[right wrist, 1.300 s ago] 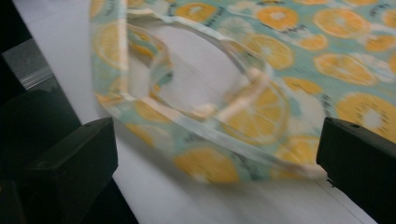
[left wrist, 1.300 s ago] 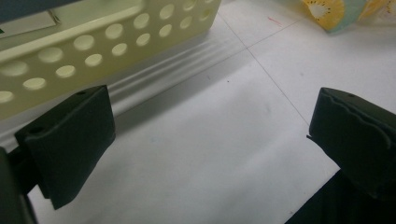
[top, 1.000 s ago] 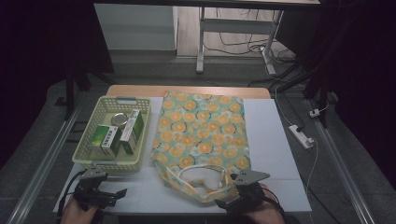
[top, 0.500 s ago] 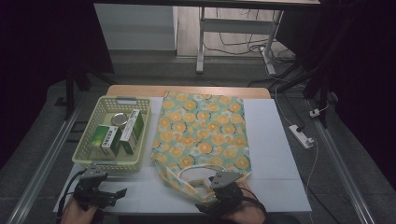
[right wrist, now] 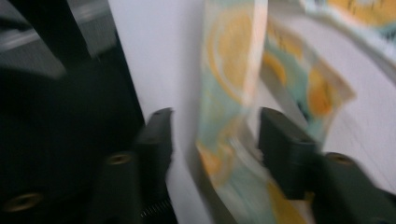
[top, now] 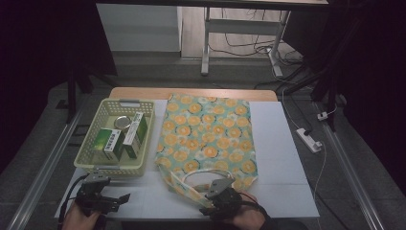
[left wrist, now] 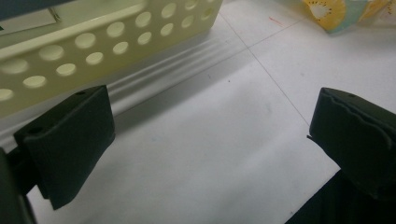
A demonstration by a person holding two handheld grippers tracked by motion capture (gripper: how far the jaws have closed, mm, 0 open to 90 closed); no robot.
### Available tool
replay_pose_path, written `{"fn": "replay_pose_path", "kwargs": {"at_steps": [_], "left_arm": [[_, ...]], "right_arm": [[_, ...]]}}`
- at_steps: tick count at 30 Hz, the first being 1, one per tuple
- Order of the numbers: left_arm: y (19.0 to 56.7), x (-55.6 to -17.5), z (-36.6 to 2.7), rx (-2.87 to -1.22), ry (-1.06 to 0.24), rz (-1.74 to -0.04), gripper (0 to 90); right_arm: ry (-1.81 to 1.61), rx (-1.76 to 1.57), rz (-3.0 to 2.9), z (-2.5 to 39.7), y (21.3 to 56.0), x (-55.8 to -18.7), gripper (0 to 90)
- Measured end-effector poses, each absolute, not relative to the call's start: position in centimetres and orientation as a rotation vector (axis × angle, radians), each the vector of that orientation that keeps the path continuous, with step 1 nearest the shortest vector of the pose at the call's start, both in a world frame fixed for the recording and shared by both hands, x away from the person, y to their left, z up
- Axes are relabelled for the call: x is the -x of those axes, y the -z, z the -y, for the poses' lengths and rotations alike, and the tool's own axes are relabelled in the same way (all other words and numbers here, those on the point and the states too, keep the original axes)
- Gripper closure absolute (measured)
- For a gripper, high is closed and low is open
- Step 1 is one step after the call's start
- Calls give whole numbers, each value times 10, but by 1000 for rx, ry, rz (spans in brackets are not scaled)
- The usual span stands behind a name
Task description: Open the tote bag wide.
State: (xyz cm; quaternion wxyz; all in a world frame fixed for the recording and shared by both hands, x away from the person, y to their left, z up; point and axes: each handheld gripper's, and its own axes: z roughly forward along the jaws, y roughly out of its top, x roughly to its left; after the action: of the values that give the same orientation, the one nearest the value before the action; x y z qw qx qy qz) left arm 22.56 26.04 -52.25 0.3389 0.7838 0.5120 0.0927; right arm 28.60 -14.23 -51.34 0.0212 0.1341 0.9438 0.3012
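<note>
A: High view: the right gripper (top: 207, 195) is at the near edge of the bag (top: 208, 139); the left gripper (top: 115, 199) sits by the basket (top: 98, 165). Box labels are too small to read.

B: Left gripper view: jaws wide apart, nothing held, over the table (left wrist: 210, 149).

A: Right gripper view: jaws parted either side of the bag's (right wrist: 233, 93) edge, not yet pinching. Blurry!

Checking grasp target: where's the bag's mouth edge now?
High view, near table edge right of the basket: the fabric bag mouth edge sits between the open right tongs.
</note>
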Motion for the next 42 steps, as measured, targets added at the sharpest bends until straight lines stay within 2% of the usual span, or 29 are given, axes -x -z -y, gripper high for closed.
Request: {"fn": "replay_pose_path", "kwargs": {"at_steps": [5,6,20,42], "left_arm": [[523,-226,-260,-2042,-241,-1333,5],[523,-226,-260,-2044,-239,-1333,5],[523,-226,-261,-2037,-239,-1337,5],[520,-227,-259,-2022,-268,-1338,0]], "right_arm": [[-919,-439,-2934,148,511,-292,864],[-943,-436,-2925,149,510,-292,888],[-1155,-463,-2826,158,471,-316,899],[-1216,-633,-2727,160,455,-395,899]]}}
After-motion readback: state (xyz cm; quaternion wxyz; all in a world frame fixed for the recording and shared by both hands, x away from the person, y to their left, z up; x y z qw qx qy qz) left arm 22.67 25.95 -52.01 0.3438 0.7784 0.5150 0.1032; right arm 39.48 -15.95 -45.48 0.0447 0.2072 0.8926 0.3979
